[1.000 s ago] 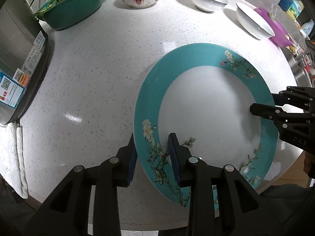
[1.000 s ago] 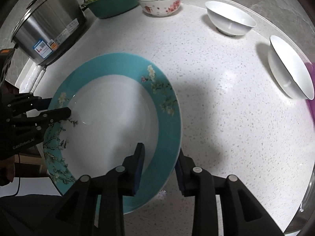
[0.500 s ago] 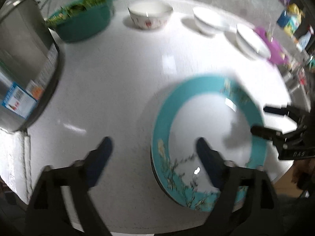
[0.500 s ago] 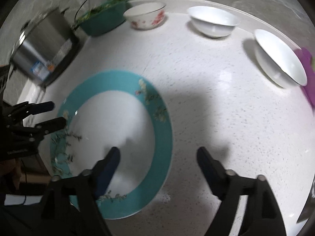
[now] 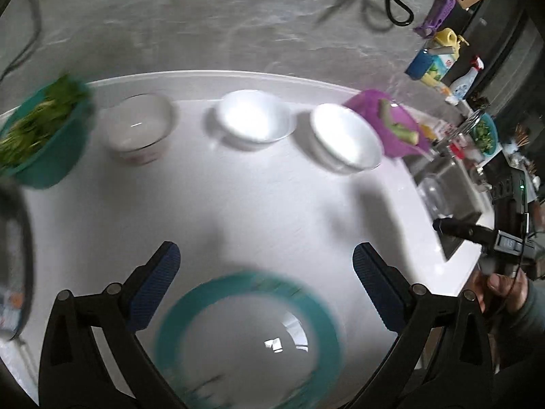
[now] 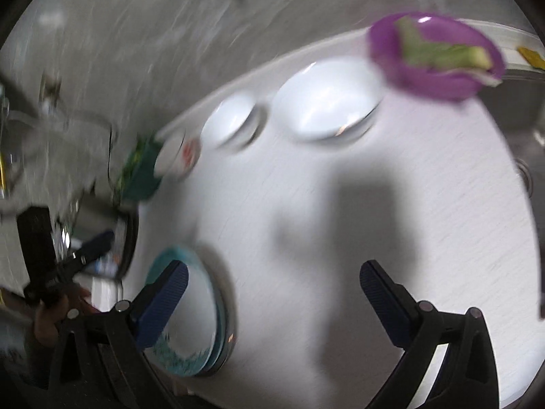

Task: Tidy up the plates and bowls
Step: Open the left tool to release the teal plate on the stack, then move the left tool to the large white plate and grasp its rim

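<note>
Both grippers opening, nothing between pads: left gripper (image 5: 265, 266), right gripper (image 6: 274, 281). Teal-rimmed plate (image 5: 248, 337) flat at worktop (image 5: 272, 204) near edge.

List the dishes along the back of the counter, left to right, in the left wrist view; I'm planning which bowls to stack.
Teal bowl of greens → patterned bowl → white bowl → second white bowl → purple dish.

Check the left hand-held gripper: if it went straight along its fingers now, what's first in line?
Probably bare countertop beyond the teal-rimmed plate. The left hand-held gripper is open, nothing between its jaws; the white bowls sit farther back. Blur leaves depth uncertain.
</note>
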